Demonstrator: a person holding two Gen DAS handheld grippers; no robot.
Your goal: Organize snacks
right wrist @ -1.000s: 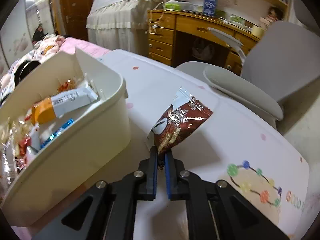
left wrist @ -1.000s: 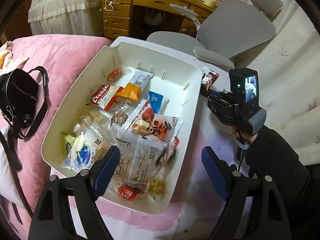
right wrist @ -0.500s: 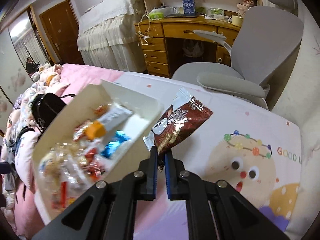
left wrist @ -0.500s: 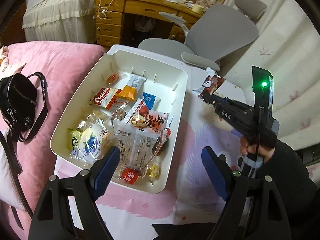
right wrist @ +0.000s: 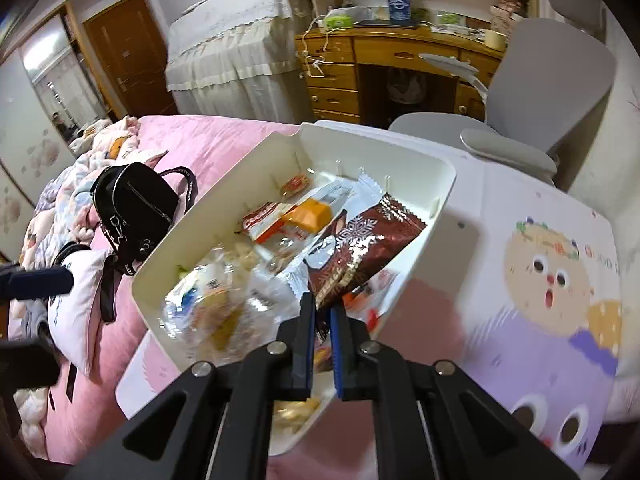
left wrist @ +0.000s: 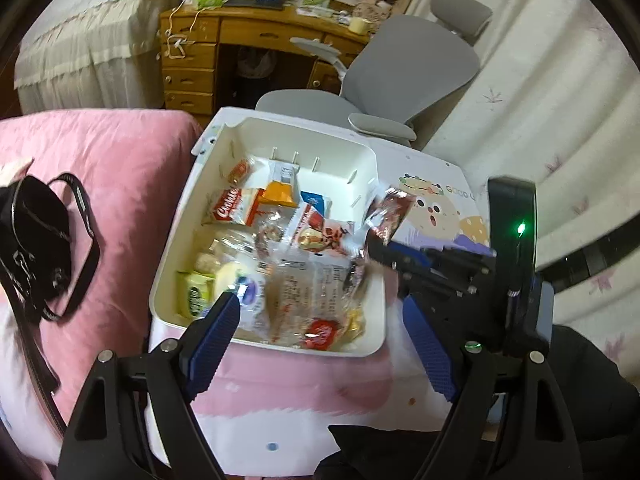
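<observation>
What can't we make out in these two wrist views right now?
- Brown snack packet: its lower end is hidden between the right hand-held gripper pads; print motion-blurred in the left wrist view.
- Snacks at the near end of the white bin: smeared by motion blur in the right wrist view, labels unreadable.
- Left hand-held gripper: its fingers cover part of the bin's near edge.
- Black bag: cut off by the left wrist view's edge.

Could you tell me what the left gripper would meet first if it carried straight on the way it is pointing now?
Probably the clear-wrapped snack packets heaped at the near end of the white plastic bin. The open left gripper points steeply down over that end, empty. Depth is hard to judge; it could catch the bin's near rim first.
</observation>
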